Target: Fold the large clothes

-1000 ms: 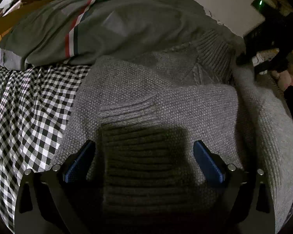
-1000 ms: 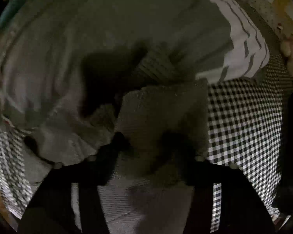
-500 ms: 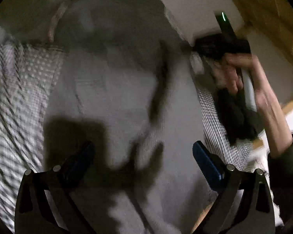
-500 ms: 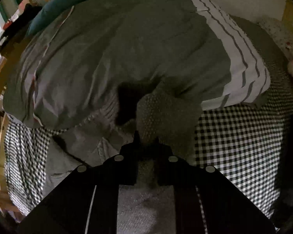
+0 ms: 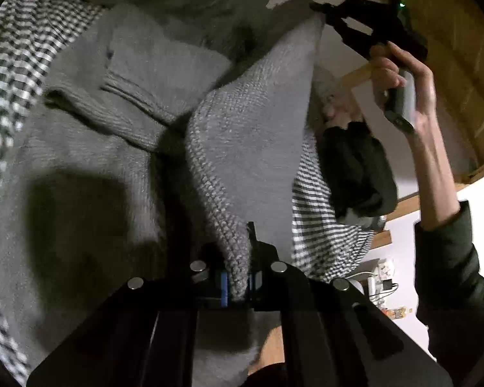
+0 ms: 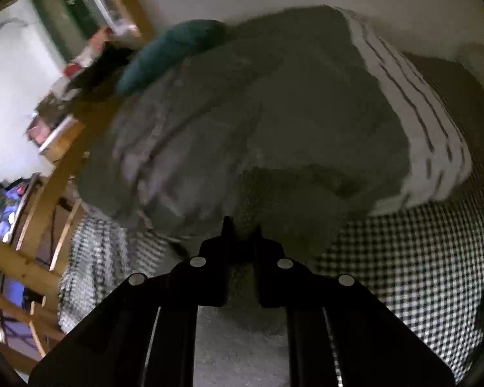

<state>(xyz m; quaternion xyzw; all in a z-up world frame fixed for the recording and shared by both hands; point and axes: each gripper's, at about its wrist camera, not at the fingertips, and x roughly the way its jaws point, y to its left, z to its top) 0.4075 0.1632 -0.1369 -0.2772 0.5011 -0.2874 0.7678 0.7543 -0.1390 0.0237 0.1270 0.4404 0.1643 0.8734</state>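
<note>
A grey knitted sweater lies on the bed, with one long edge lifted into a raised flap. My left gripper is shut on the near end of that edge, the knit pinched between its blue pads. In the left wrist view my right gripper is at the top right, held by a person's hand, and is shut on the far corner of the flap. The right wrist view shows the right gripper closed with grey sweater fabric running between and under its fingers.
A black-and-white checked sheet covers the bed. A bulky grey duvet with a striped end and a teal pillow lie behind the sweater. A wooden bed frame runs along the left, and a dark garment lies at the right.
My left gripper has gone from wide open over the flat sweater to shut on its edge. My right gripper has closed fully on the sweater and risen, lifting the flap.
</note>
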